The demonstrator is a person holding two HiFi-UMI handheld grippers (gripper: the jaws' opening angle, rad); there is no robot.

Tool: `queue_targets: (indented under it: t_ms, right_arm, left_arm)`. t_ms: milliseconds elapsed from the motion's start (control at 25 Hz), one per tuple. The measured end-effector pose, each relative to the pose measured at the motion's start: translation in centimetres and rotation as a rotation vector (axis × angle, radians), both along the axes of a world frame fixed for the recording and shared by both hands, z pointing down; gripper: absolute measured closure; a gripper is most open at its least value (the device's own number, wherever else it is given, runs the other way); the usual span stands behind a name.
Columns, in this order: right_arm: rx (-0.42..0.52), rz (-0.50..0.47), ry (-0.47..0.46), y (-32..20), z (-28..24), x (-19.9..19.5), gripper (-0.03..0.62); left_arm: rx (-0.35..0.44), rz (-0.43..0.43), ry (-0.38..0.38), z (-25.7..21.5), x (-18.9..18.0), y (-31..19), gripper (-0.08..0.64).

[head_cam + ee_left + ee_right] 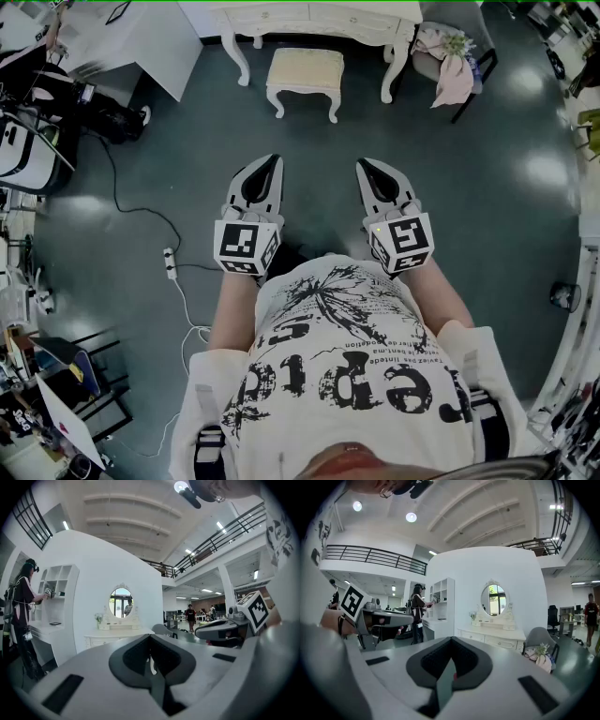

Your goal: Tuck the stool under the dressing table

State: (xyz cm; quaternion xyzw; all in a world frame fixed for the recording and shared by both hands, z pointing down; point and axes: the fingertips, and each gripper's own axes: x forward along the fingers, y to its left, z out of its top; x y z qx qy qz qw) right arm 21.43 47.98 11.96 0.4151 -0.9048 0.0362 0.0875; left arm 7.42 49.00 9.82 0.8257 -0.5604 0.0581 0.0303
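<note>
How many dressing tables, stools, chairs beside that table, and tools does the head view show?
Dressing table: 1
Stool: 1
Chair: 1
Tools: 2, left tool and right tool, both shut and empty
Total: 5

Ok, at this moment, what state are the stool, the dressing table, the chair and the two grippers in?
Stool: upright on the floor in front of the table, not yet tucked under, untouched.
Dressing table: upright, drawers shut.
Chair: beside the table, pink cloth draped over it.
Left gripper: shut, empty, held far back from the stool.
Right gripper: shut, empty, level with the left one.
</note>
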Motion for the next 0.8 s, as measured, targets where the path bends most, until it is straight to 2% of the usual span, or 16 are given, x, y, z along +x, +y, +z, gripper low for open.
queue_targets:
  t_ms: [480,640,800]
  right_arm:
    - [0.007,0.010,-0.016,-0.1,-0.3,0.2,0.575]
    - [0.006,0.052,-0.066,-1.1,-0.6,0.9,0.575]
    - [-0.020,0.055,-0.090,-1.7,-0.2,1.2,0.575]
  left_arm:
    - [0.001,-0.012,0.001,-0.4,0.0,0.1,0.540]
    - [0.004,-0.007,-0.005,-0.5,0.1,-0.8,0.540]
    - [-0.004,-0.018,0.014,-0.1,-0.3,-1.3,0.540]
